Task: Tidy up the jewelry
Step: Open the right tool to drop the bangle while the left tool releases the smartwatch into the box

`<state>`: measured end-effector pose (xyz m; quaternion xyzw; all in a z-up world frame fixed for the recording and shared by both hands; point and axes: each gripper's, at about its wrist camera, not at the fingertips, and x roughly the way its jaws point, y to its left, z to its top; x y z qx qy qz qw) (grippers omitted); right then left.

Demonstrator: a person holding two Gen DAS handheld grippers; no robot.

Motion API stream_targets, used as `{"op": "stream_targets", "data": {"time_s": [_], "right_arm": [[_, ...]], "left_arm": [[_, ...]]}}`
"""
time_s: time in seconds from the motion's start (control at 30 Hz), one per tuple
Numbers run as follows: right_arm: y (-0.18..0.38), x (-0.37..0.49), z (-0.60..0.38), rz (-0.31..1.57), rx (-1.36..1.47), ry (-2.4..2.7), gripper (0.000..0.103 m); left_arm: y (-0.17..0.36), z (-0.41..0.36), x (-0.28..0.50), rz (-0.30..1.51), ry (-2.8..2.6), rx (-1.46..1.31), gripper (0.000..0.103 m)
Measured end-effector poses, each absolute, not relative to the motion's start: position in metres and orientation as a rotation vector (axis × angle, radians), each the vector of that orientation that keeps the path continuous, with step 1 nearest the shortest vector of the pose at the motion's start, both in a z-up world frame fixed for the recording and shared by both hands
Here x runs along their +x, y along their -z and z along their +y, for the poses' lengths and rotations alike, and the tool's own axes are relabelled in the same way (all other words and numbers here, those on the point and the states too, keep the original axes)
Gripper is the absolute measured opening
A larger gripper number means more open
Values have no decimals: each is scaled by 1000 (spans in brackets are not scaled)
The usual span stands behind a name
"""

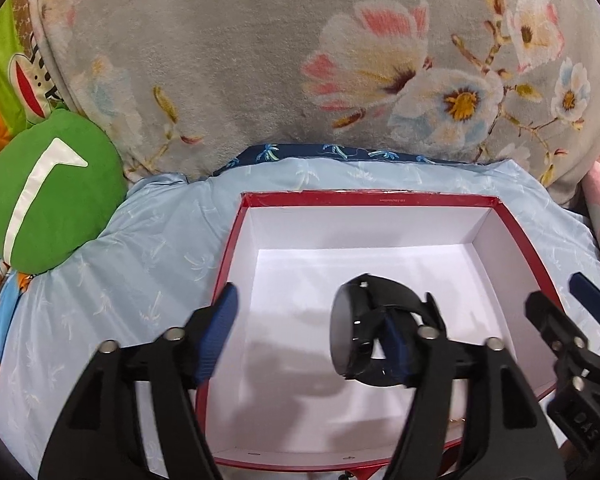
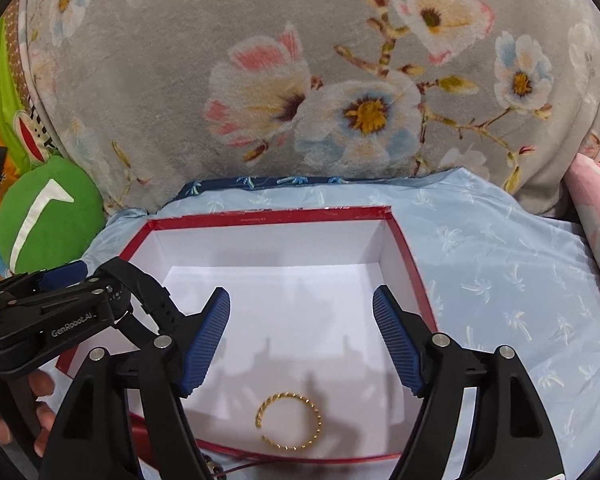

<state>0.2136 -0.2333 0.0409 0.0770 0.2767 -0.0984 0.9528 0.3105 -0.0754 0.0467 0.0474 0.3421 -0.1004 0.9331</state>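
A red box [image 1: 380, 199] with a white inside lies open on a light blue sheet; it also shows in the right wrist view [image 2: 268, 216]. My left gripper [image 1: 312, 336] is open over the box, and a black watch [image 1: 364, 332] hangs looped on its right finger [image 1: 396, 344]. In the right wrist view the watch strap [image 2: 156, 304] shows by the left gripper [image 2: 64, 312]. My right gripper [image 2: 300, 336] is open and empty above the box. A gold twisted bangle [image 2: 290, 420] lies on the box floor near its front wall, below the right gripper.
A green round cushion [image 1: 48, 196] lies left of the box. A grey floral blanket [image 1: 260, 60] rises behind it. A pink cushion [image 2: 596, 220] sits at the right. The right gripper [image 1: 580, 332] enters the left wrist view at the box's right edge.
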Motion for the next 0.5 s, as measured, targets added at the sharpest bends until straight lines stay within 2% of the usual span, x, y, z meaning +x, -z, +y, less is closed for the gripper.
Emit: {"op": "stream_targets", "data": {"time_s": [0.07, 0.1, 0.27, 0.5], "right_arm": [[-47, 203, -233, 542, 159, 203, 77], [-50, 199, -233, 536, 161, 206, 78], [-54, 185, -234, 531, 166, 221, 79], [-46, 175, -234, 552, 157, 230, 79]], "left_arm": [[-51, -76, 311, 691, 197, 107, 88], [-53, -77, 312, 694, 202, 112, 90], [-44, -97, 328, 846, 189, 204, 93], [-22, -102, 315, 918, 119, 399, 93]]}}
